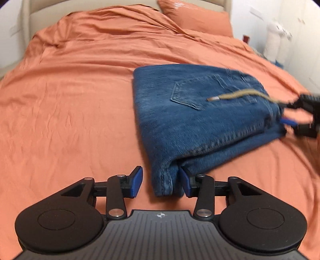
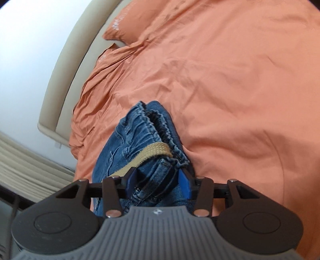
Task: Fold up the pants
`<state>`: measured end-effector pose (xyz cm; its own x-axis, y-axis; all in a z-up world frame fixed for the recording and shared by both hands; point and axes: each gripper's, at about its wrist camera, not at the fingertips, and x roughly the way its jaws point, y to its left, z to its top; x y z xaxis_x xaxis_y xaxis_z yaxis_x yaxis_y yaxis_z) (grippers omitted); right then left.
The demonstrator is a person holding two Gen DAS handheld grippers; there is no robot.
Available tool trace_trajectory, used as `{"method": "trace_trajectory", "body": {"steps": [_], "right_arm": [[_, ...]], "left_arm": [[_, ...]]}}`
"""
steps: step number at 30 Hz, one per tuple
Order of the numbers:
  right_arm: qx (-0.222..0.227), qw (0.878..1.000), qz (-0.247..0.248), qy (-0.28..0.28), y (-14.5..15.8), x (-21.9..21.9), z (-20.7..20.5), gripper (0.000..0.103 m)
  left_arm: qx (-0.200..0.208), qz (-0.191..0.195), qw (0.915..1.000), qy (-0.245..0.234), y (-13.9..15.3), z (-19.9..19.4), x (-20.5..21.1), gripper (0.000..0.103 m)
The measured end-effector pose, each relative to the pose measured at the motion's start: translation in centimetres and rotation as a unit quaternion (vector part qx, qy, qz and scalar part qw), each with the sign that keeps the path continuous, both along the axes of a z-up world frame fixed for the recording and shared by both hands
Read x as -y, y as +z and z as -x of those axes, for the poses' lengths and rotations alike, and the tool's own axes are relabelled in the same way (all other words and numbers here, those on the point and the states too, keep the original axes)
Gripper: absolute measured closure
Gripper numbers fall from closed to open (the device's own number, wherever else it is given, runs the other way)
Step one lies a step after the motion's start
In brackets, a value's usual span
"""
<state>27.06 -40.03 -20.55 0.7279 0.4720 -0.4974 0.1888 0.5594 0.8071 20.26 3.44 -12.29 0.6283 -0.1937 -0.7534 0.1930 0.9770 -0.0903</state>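
- On the bed, across the left side of the left wrist view: bare orange sheet (image 1: 70,90), wrinkled, with nothing lying on it.
- At the bottom centre of that view: left gripper (image 1: 161,180), tongs spread, pointing down at the sheet.
- Between its blue pads (image 1: 137,181): the near corner of the folded jeans (image 1: 190,112), lying close against the right-hand pad and clear of the left-hand one, so not pinched.
- Right of centre: jeans folded into a compact stack, flat on the sheet, back pocket (image 1: 192,92) facing up.
- Across the top layer: tan drawstring (image 1: 240,94), metal-tipped end near the pocket, trailing off towards the right edge of the stack.
- At the far top: orange pillow (image 1: 196,18) against the head of the bed.
- At the right edge: right gripper (image 1: 290,113), blurred, fingers apart at the waistband end of the jeans.
- Beyond it, by the wall: white upright objects (image 1: 274,44), too blurred to name.
- In the right wrist view, on the left: beige headboard (image 2: 60,90) curving along the edge of the sheet (image 2: 230,80).
- At centre: gathered elastic waistband (image 2: 160,128) with the drawstring (image 2: 154,150) looped over it.
- At bottom centre: right gripper (image 2: 158,180), tongs spread, bunched denim between the pads, apparently not squeezed.
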Motion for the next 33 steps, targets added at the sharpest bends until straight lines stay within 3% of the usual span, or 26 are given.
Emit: {"method": "trace_trajectory", "body": {"steps": [2,3,4,8,12,16,19,23,33], "right_arm": [[-0.006,1.0,-0.021,-0.007,-0.4,0.3,0.2,0.06],[-0.005,1.0,-0.023,-0.007,-0.4,0.4,0.3,0.06],[-0.003,1.0,-0.023,-0.006,-0.2,0.3,0.3,0.061],[0.021,1.0,-0.01,-0.002,1.0,0.1,0.7,0.09],[0.054,0.998,0.014,0.006,3.4,-0.1,1.7,0.092],[0.014,0.998,0.065,0.008,2.2,-0.7,1.6,0.093],[-0.011,0.998,0.069,0.003,0.6,-0.6,1.2,0.095],[-0.01,0.994,0.104,0.011,0.7,-1.2,0.9,0.095],[-0.006,0.993,0.113,0.014,0.3,-1.3,1.1,0.093]], "left_arm": [[-0.006,0.008,0.9999,0.002,0.0,-0.2,-0.2,0.069],[-0.005,0.004,1.0,-0.005,0.1,-0.3,0.0,0.078],[-0.002,-0.011,0.9998,-0.015,0.2,-0.2,0.3,0.08],[0.033,-0.074,0.9954,-0.052,1.7,0.9,1.4,0.083],[0.026,-0.121,0.9894,-0.076,1.3,0.8,1.7,0.085],[0.005,-0.138,0.9868,-0.083,-1.0,0.3,2.1,0.085],[-0.007,-0.142,0.9866,-0.081,-2.1,0.1,2.2,0.085],[-0.026,-0.135,0.9878,-0.074,-2.1,0.1,2.0,0.084],[-0.058,-0.128,0.9885,-0.056,-2.3,0.6,1.7,0.084]]}}
